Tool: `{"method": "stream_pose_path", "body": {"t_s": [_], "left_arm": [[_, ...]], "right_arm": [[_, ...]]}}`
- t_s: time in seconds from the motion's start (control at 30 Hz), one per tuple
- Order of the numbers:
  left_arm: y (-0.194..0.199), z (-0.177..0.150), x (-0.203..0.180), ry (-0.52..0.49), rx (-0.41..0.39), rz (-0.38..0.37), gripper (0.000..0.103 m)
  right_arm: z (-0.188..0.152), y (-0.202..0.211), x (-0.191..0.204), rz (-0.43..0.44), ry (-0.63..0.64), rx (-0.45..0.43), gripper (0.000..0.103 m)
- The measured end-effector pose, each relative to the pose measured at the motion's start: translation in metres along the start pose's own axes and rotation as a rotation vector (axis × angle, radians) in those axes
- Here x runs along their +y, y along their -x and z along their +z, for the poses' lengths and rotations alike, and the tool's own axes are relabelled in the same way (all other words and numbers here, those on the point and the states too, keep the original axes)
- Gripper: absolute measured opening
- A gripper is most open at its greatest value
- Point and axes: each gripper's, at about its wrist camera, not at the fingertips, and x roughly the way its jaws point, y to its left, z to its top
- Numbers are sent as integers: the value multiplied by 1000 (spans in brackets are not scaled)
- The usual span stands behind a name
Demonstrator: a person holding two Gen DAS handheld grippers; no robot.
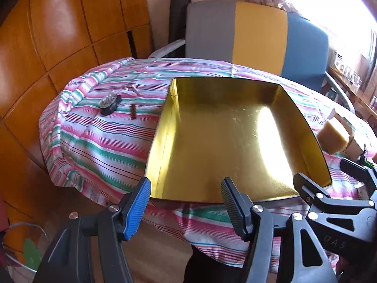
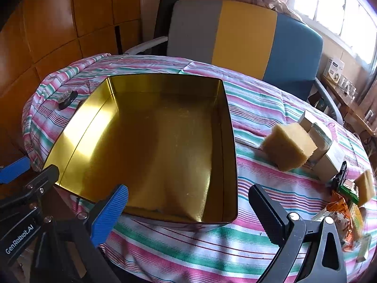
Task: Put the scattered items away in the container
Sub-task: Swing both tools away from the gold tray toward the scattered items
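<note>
Both grippers, left (image 1: 186, 193) and right (image 2: 188, 202), gape with nothing held. Tin (image 2: 226, 122) sits mid-table, nothing visible inside. Sponge (image 2: 288, 148) lies right of it: light, squashy, grab across flat sides. Lamp (image 1: 110, 103) lies left: hard, maybe slick.

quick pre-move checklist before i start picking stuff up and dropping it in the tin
1. Gold tin has room inside: ok, nothing lies in it.
2. Left gripper free to grasp: ok, open and holding nothing.
3. Right gripper free to grasp: ok, open and holding nothing.
4. Nearest item on the right unobstructed: ok, the large sponge lies on the striped cloth beside the tin, though small boxes sit right behind it.
5. Items on the left located: ok, round black object and small brown piece.
6. Cloth lies flat under the items: not ok, wrinkled.
</note>
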Motion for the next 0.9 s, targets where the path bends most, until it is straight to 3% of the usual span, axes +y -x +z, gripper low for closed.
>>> {"method": "stream_pose_path", "body": {"t_s": [0.13,0.23,0.4,0.63,0.8,0.9], "left_arm": [[7,-8,-24,-78,-2,-97,63],[15,-12,-45,-147,-10,-179,63],[24,-16,-89,-287,0,-345,63],[24,-20,-180,-500,55,-509,63],[16,-10,-231,-532,115,-602,63],[14,0,-264,-534,141,-651,64]], "right_arm": [[1,-4,-11,82,-25,8,103],[-15,7,-25,121,-44,-44,103],[-31,16,-101,208,-138,-8,103],[-92,47,-218,124,-445,58,103],[-137,71,-299,79,-709,17,103],[-156,73,-334,95,-845,-15,103]]}}
